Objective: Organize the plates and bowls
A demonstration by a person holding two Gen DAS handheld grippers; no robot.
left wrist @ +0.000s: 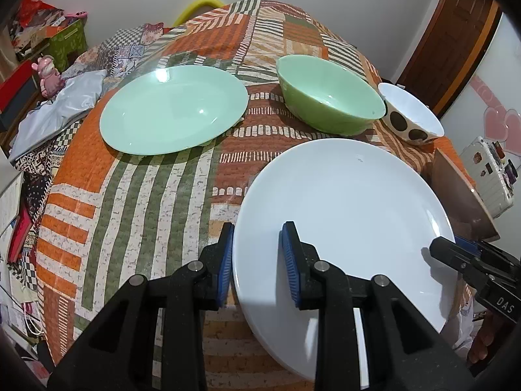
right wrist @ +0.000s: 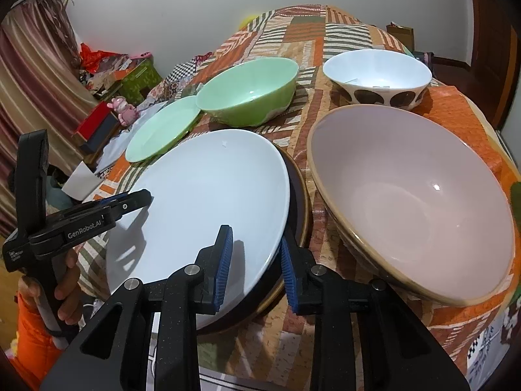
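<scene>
A white plate (left wrist: 351, 208) (right wrist: 208, 202) is tilted over a dark plate (right wrist: 298, 205) on the patterned cloth. My left gripper (left wrist: 257, 260) straddles the white plate's left rim, its jaws apart; it shows at the left of the right wrist view (right wrist: 143, 195). My right gripper (right wrist: 255, 267) straddles the rims of both plates at the right, its jaws apart; it shows at the right of the left wrist view (left wrist: 438, 247). A green plate (left wrist: 172, 109) (right wrist: 162, 130), a green bowl (left wrist: 329, 96) (right wrist: 250, 91), a spotted white bowl (left wrist: 410, 114) (right wrist: 377, 76) and a big pink bowl (right wrist: 413, 195) stand nearby.
The patterned cloth (left wrist: 136, 195) covers the table. Boxes and a pink figurine (left wrist: 49, 75) lie off the left edge. A white case (left wrist: 488, 176) sits beyond the right edge, and a wooden door (left wrist: 456, 32) stands at the back right.
</scene>
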